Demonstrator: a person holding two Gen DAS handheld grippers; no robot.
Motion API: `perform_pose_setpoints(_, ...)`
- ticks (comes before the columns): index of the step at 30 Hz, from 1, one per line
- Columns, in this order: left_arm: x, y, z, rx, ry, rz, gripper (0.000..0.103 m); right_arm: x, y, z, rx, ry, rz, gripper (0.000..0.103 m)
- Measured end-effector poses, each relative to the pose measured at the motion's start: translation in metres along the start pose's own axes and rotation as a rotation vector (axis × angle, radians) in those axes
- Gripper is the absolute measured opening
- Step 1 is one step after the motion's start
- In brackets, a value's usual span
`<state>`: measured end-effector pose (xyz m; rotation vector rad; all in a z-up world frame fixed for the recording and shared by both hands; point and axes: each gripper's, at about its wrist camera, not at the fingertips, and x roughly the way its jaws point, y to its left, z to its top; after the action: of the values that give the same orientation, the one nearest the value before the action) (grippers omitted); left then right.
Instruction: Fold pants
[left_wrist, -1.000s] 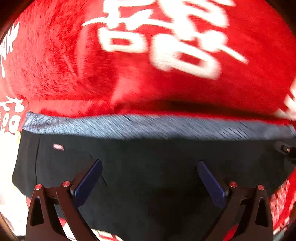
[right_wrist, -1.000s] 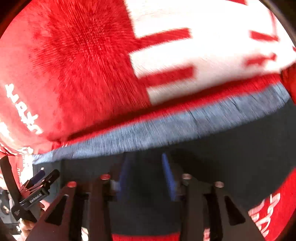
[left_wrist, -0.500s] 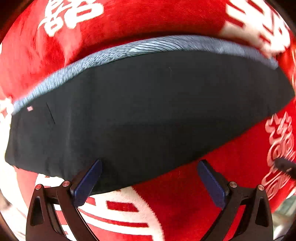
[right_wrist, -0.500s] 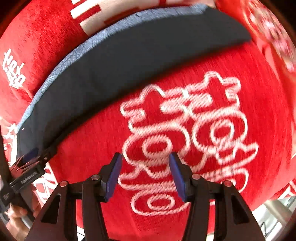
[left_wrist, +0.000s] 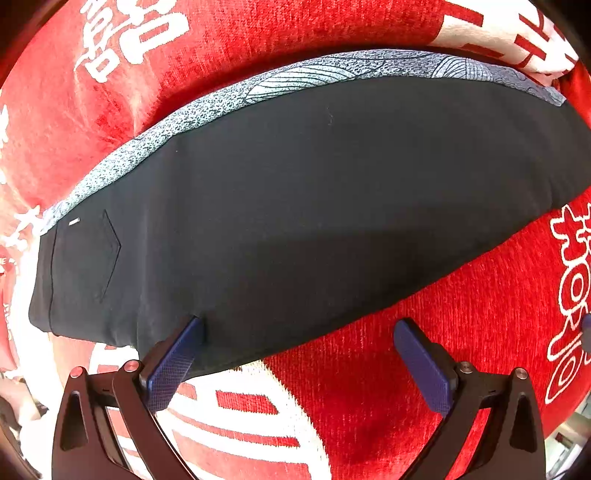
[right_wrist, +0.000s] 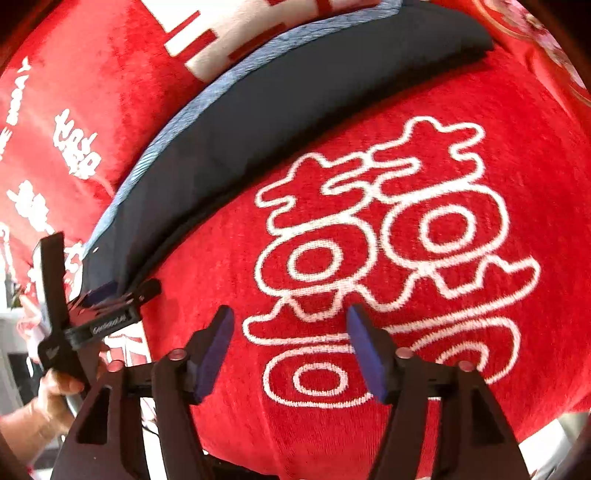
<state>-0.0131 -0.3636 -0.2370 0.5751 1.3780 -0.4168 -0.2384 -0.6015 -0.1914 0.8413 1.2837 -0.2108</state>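
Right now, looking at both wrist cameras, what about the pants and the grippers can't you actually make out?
- Left wrist view: the right end of the pants runs off the frame edge.
- Left wrist view: whether a left gripper finger touches the pants hem; the finger itself covers that spot.
- Right wrist view: the pants' far end is blurred, and the left gripper hides their near corner.
- Right gripper: jaws opening, only blanket between.
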Motion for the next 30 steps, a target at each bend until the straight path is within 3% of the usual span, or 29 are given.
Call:
perform_pose_setpoints(3,0.002,-0.002,0.007,-0.02,0.03,0.012,0.103,0.004,0.011,0.006,-0.013,0.023,0.019,0.071)
perform_pose_setpoints(7,-0.004,-0.002,0.02,-0.066,0.074,-0.013,0.103,-0.002,-0.011,0.013,0.078,0.042,0.091,0.072)
perform_pose_setpoints(12,-0.034,-0.028,0.028,-0.061,0.021,-0.051,0.103,-0.03,-0.053,0.038,0.208,-0.068,0.142,0.072)
perform_pose_setpoints(18,-0.053,-0.067,0.064,-0.083,-0.055,-0.096,0.103,-0.035,-0.088,0.067,0.32,-0.14,0.214,0.072)
perform_pose_setpoints(24,-0.045,-0.1,0.096,-0.095,-0.052,-0.081,0.103,-0.028,-0.089,0.075,0.32,-0.134,0.202,0.072)
perform_pose_setpoints(30,-0.045,-0.109,0.113,-0.1,-0.043,-0.072,0.103,-0.025,-0.094,0.083,0.342,-0.161,0.225,0.072)
